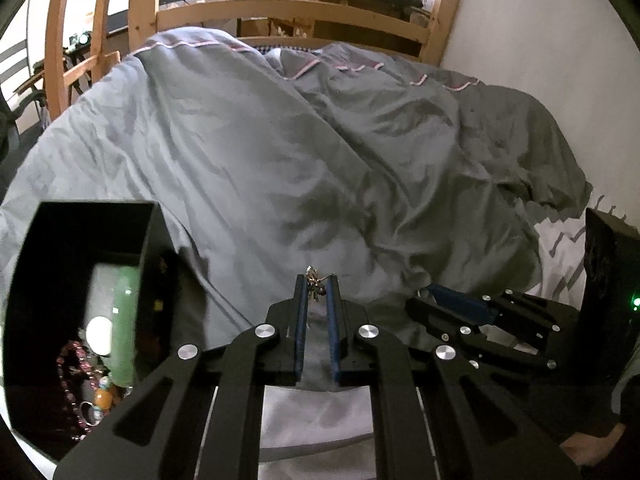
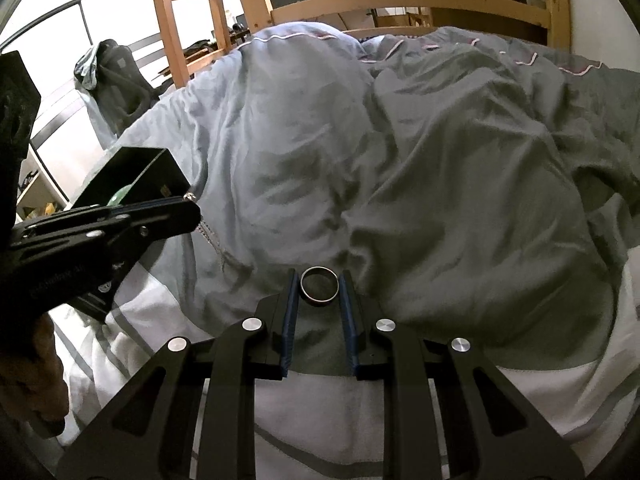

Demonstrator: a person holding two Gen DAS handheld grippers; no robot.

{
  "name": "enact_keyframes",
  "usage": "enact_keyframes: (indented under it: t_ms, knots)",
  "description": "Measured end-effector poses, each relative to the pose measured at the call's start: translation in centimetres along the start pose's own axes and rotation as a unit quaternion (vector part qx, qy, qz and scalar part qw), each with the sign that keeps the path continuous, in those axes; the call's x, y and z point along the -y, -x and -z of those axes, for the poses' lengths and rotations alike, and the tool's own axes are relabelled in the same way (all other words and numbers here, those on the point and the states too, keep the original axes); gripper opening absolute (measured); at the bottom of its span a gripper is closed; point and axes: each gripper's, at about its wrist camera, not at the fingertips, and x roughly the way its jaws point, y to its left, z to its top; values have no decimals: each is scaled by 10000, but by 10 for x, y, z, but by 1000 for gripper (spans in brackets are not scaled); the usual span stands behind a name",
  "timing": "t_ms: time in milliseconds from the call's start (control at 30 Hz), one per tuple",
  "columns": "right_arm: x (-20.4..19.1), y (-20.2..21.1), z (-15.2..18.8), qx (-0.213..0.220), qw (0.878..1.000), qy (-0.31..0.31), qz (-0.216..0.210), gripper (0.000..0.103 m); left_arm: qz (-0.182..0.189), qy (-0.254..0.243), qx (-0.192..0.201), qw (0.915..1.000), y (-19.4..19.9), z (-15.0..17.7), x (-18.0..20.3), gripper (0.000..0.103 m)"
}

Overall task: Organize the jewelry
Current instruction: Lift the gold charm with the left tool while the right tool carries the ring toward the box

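Note:
My left gripper [image 1: 317, 280] is shut on a small metal chain piece [image 1: 314, 280] held at its fingertips above the grey duvet; in the right wrist view a thin chain [image 2: 214, 240] hangs from it. My right gripper [image 2: 319, 280] is shut on a silver ring [image 2: 319, 285], held flat between its pads. A black open jewelry box [image 1: 148, 236] sits at the lower left in the left wrist view, holding beaded bracelets [image 1: 76, 376], an amber bead and a green bangle [image 1: 126, 308]. The box also shows in the right wrist view [image 2: 160, 168], behind the left gripper [image 2: 188, 204].
A rumpled grey duvet [image 1: 320, 160] covers the bed, with a white striped sheet [image 2: 320, 408] near me. A wooden bed frame [image 1: 296, 12] runs along the back, a white wall at the right. The right gripper [image 1: 428, 300] lies at lower right in the left wrist view.

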Motion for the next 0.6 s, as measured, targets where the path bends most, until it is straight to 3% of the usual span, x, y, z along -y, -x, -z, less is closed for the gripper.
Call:
enact_keyframes:
  t_ms: [600]
  knots:
    - [-52, 51, -17, 472, 9969, 616, -159, 21, -457, 344, 570, 9967, 94, 8, -37, 9]
